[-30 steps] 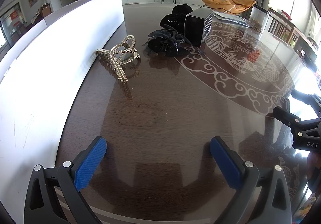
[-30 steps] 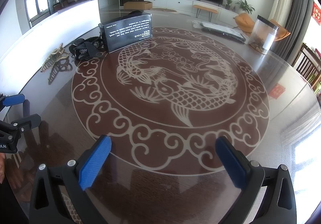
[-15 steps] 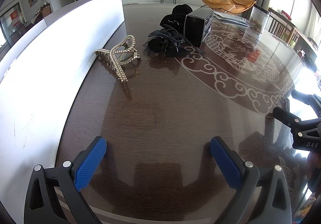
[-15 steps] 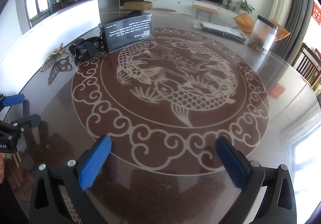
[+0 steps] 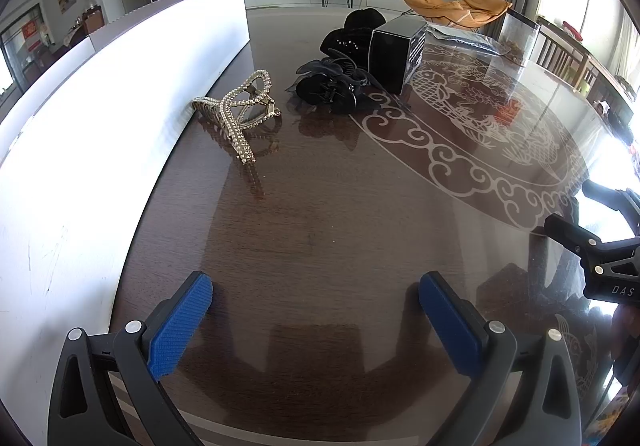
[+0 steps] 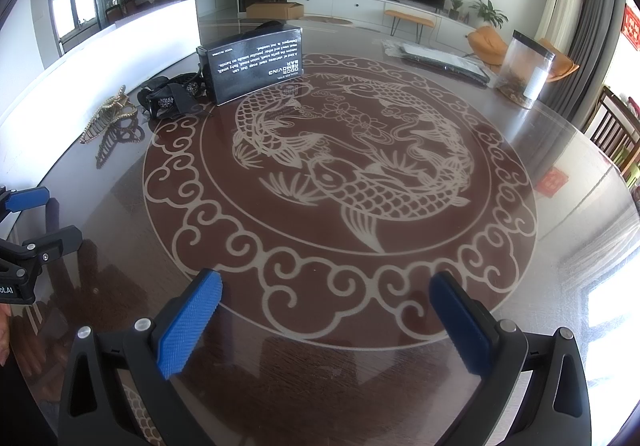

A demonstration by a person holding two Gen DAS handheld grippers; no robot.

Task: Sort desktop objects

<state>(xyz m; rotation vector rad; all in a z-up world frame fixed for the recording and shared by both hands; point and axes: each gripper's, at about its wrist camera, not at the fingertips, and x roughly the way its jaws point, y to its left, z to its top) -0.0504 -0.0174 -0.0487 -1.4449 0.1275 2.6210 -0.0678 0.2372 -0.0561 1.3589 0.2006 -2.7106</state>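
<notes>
Meanwhile, both grippers hung low over the table (image 6: 560, 206), holding nothing. The left gripper (image 5: 316, 310) had its blue pads (image 5: 180, 326) spread wide, and the right gripper (image 6: 326, 310) was just as wide (its tips also showed at the left view's right edge). Ahead of the left one, beside the white board (image 5: 100, 118), lay a gold clip (image 5: 238, 110); black clips (image 5: 332, 86) sat just past it, against a black box (image 6: 256, 62).
</notes>
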